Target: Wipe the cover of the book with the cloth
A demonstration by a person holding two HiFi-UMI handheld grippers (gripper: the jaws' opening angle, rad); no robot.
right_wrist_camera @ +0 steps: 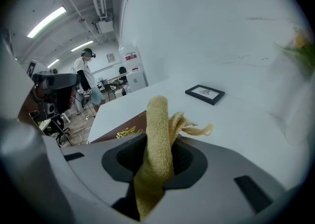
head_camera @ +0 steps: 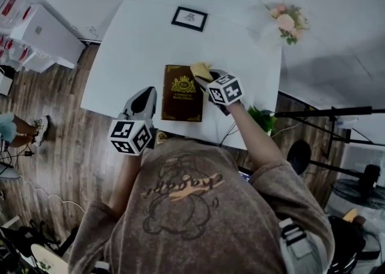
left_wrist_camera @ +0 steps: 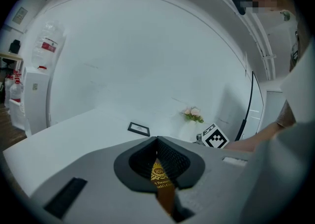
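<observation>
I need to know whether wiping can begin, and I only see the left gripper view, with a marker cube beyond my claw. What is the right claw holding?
Observer: The right claw is shut on a yellow terry cloth, which is bunched upright between its jaws.
Operator: Where is that cloth relative to the book?
Observer: In the head view it sits at the far right corner of the dark brown book with a gold emblem, which lies flat on the white table.
Operator: And my own claw?
Observer: The left claw lies just off the book's left edge, not on the cover. I cannot tell if it touches the book.
</observation>
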